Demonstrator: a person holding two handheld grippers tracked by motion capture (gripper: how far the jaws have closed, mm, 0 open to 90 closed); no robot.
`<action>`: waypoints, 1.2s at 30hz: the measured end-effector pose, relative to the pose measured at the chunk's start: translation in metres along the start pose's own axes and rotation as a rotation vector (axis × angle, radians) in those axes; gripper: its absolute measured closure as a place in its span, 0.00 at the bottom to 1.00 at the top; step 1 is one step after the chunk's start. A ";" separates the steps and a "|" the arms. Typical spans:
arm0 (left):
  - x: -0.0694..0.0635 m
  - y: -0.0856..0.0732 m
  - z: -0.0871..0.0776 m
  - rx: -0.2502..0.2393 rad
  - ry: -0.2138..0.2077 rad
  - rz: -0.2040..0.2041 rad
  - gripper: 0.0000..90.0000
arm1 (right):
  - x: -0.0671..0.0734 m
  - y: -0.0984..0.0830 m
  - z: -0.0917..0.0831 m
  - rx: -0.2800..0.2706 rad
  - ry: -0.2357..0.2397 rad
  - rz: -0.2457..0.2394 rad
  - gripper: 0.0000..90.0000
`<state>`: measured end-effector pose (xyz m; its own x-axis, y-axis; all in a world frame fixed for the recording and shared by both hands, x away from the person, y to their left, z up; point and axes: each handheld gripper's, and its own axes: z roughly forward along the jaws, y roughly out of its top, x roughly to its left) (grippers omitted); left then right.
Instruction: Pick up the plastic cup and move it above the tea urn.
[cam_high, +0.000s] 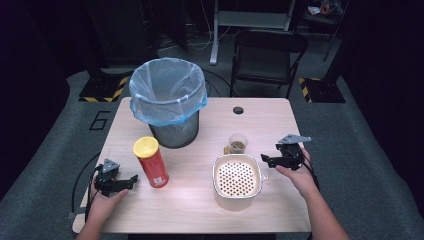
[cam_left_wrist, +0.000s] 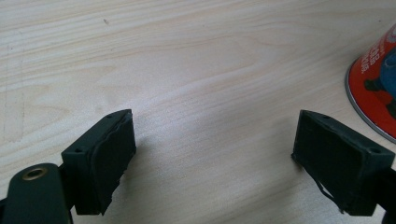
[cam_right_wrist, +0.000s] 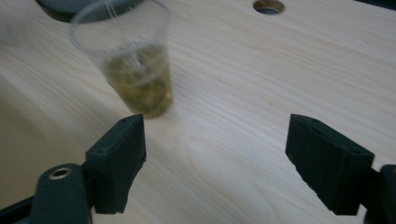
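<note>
We see a pale wood-grain bench (cam_high: 210, 200). On it stands a red can (cam_high: 152, 164) with a yellow lid and small printed marks. The far left bin (cam_high: 174, 131) is dark grey mesh, lined with a translucent light-blue bag. The clear plastic cup (cam_high: 237, 143) holds olive-brown, yellowish bits. Near it sits a cream-white basket (cam_high: 237, 176) whose floor is dotted with rows of small round holes. Both tongs, left (cam_high: 131, 179) and right (cam_high: 265, 159), are black, each topped by a grey plate. The floor is grey; yellow-and-black stripes mark the far stands.
</note>
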<state>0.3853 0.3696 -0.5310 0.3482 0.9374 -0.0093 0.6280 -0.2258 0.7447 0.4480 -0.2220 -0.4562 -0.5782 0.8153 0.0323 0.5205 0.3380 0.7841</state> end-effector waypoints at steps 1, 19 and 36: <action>0.000 0.000 0.000 0.000 0.000 -0.002 0.14 | 0.002 0.009 0.001 -0.008 0.036 -0.018 0.19; -0.002 -0.001 -0.001 0.002 -0.011 -0.001 0.14 | 0.023 0.048 0.041 -0.024 0.188 -0.127 0.17; -0.003 -0.001 -0.001 -0.001 -0.010 -0.001 0.14 | 0.028 0.060 0.062 0.004 0.278 -0.157 0.23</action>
<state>0.3825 0.3672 -0.5313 0.3547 0.9348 -0.0169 0.6279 -0.2247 0.7452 0.5018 -0.1504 -0.4466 -0.8008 0.5936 0.0800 0.4139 0.4519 0.7902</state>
